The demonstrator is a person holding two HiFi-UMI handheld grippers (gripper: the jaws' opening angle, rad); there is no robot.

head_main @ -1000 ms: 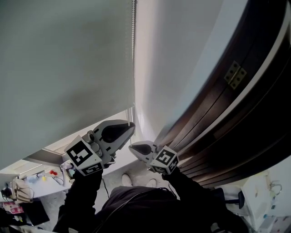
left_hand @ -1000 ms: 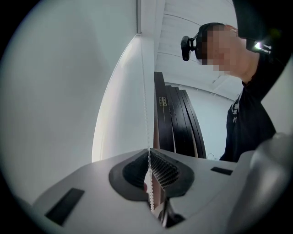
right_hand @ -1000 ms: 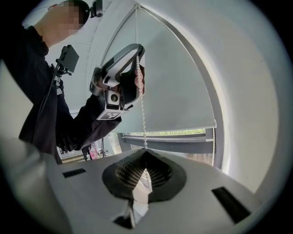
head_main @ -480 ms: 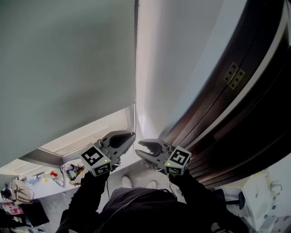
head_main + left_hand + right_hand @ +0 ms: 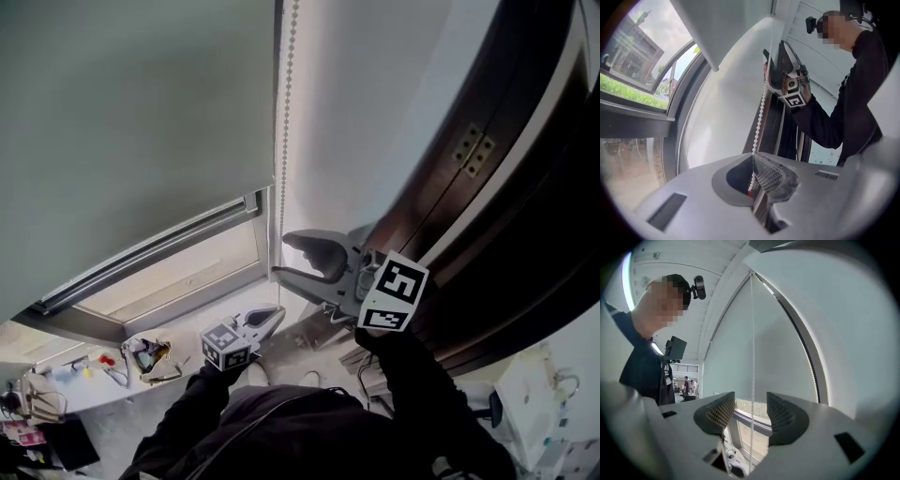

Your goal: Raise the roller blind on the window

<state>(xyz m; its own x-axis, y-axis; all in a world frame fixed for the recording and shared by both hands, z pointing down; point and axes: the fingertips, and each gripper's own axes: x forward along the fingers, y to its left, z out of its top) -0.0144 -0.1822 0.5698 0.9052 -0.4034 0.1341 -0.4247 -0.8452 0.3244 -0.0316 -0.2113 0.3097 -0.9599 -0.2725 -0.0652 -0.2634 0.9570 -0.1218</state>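
Holding the bead chain (image 5: 286, 112) beside the roller blind (image 5: 131, 122)

The roller blind is the biggest thing here. It is a grey-green sheet, and it covers the top part of the window (image 5: 178, 272). Its bottom edge is off the sill, so a strip of glass shows under it. In the left gripper view you can see grass and a building outside through that glass.

Next to the blind is a white wall (image 5: 375, 94). Past the wall is a dark brown door (image 5: 525, 234) with a brass hinge (image 5: 473, 150) on it.

The bead chain is thin and white. It hangs straight down along the right edge of the blind, between the blind and the wall.

The right gripper (image 5: 292, 258) is the higher one. It is up by the chain, near the bottom edge of the blind. Its jaws have just been opening and now they are spread apart. The chain runs down through the gap between them, and the pads do not press on it.

The left gripper (image 5: 267, 317) is the lower one. It is down under the right gripper, below the window sill. Its jaws are pressed together and they pinch the bead chain. The chain goes up tight from these jaws to the right gripper above.
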